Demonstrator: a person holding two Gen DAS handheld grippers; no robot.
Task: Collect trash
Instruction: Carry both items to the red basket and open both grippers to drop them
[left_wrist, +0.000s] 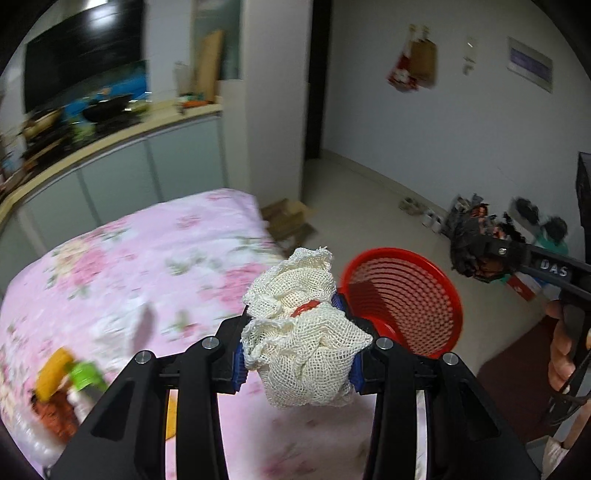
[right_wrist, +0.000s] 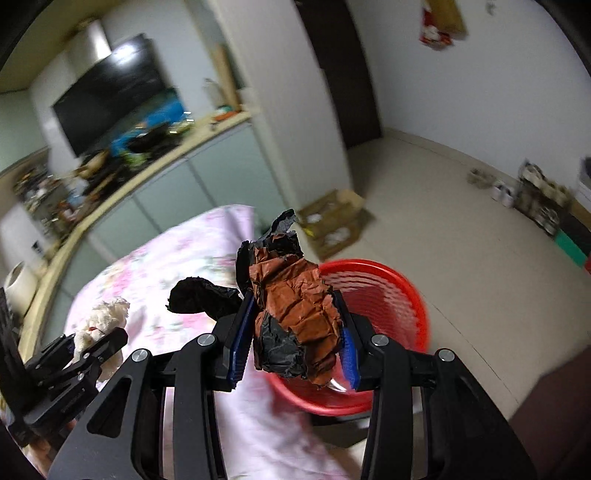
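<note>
The bed (left_wrist: 129, 266), under a pink flowered cover, fills the lower left of both views, and its near corner ends just beside the red basket (left_wrist: 413, 295), which stands on the pale floor (left_wrist: 388, 206) with its open mouth tipped toward the cameras. Beyond the basket the floor lies bare as far as a flattened cardboard box (right_wrist: 334, 218) and a row of shoes along the far wall, so there is free room above and past the rim; the tight side is the bed edge. The step in hand looks like the carry: both pieces of trash are gripped and held in the air short of the basket, neither yet over its opening. The left gripper (left_wrist: 299, 347) pinches a wad of cream mesh cloth (left_wrist: 303, 332) between its blue pads, above the bed cover and just left of the basket rim. The right gripper (right_wrist: 295, 343) is clamped on crumpled brown and black paper (right_wrist: 295, 306), which in its own view overlaps the near rim of the basket. The next move, as I judge it, calls for bringing each load fully over the mouth before the pads part, one at a time so the two grippers do not meet. A green-capped bottle (left_wrist: 83, 380) and other bits lie on the bed.
</note>
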